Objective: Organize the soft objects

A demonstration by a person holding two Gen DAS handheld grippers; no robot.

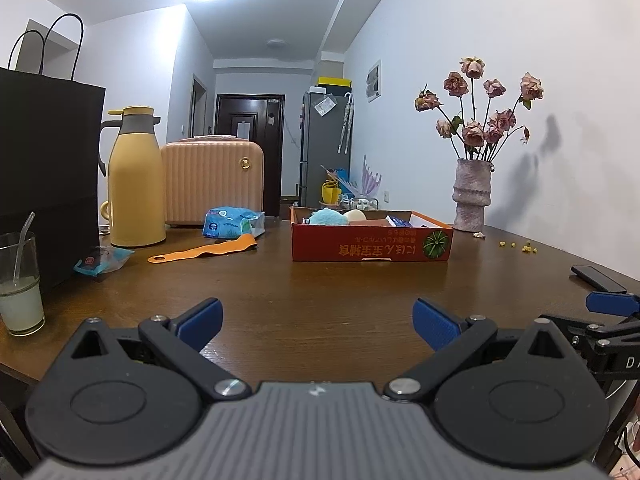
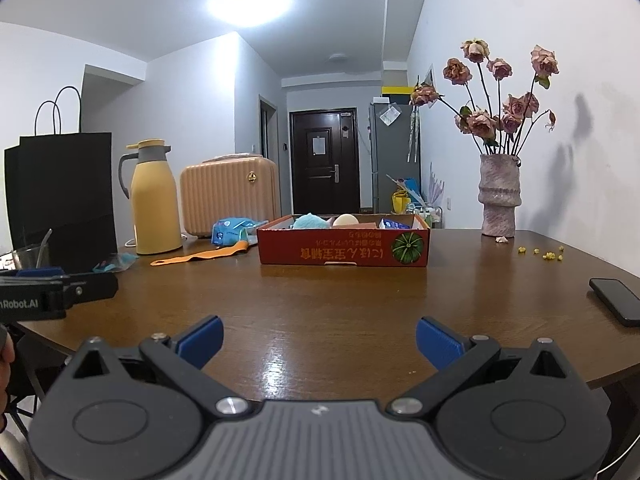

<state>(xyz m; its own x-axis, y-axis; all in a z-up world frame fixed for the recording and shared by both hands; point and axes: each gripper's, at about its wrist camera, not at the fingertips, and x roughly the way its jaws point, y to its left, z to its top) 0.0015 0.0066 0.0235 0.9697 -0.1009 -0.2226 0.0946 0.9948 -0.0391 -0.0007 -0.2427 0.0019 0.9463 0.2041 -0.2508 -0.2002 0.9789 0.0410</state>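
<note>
While both grippers are held low over the near edge of the wooden table (image 2: 340, 300), no grasp has been started. The left gripper (image 1: 318, 322) and right gripper (image 2: 319, 340) are seen with jaws wide and empty. A blue plush (image 2: 310, 222) and a cream sponge (image 2: 346, 220) lie in the red cardboard box (image 2: 344, 250) (apparently sorted). Probably the blue packet (image 1: 230, 222), beside the box, is to be reached next.
</note>
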